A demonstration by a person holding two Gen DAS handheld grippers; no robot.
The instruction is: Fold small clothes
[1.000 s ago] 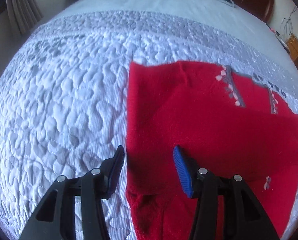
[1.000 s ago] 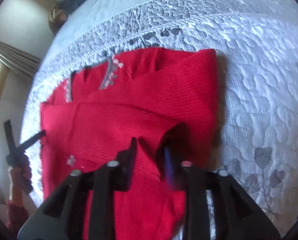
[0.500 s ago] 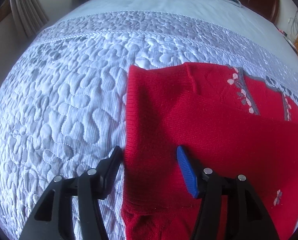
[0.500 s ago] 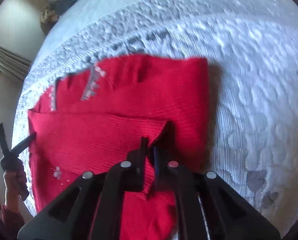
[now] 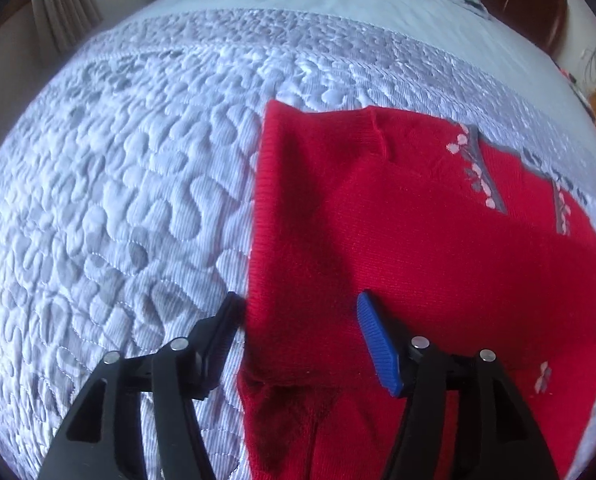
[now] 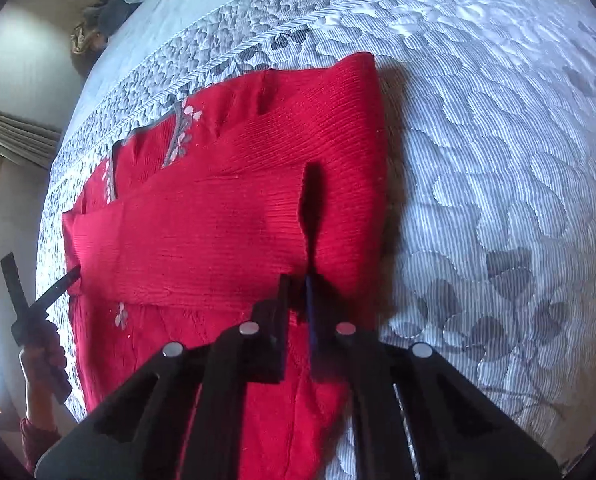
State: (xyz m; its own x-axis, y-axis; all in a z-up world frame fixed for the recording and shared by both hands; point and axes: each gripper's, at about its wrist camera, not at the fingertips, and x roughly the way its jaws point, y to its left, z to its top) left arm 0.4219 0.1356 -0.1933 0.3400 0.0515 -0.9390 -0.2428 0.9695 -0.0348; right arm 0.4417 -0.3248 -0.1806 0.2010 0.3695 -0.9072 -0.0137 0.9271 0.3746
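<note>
Sweater (image 5: 418,240): red knit, grey bands with pink-white flower motifs. Bedspread (image 5: 118,200): pale blue-white, quilted, grey heart shapes. Left gripper (image 5: 298,320): black, one blue pad.

No legible text, label, brand, number or sign in either wrist view; the only markings are pink-and-grey flower motifs knitted into the red sweater (image 5: 438,240), and a stitched heart-and-pebble pattern on the quilt (image 5: 118,200), neither carrying readable characters.

One red sweater (image 5: 418,248) is counted, laid on one quilted bedspread (image 5: 130,208); two grippers are counted, the left gripper (image 5: 298,332) and the right gripper (image 6: 298,300); one curtain (image 5: 64,12) is noted.
</note>
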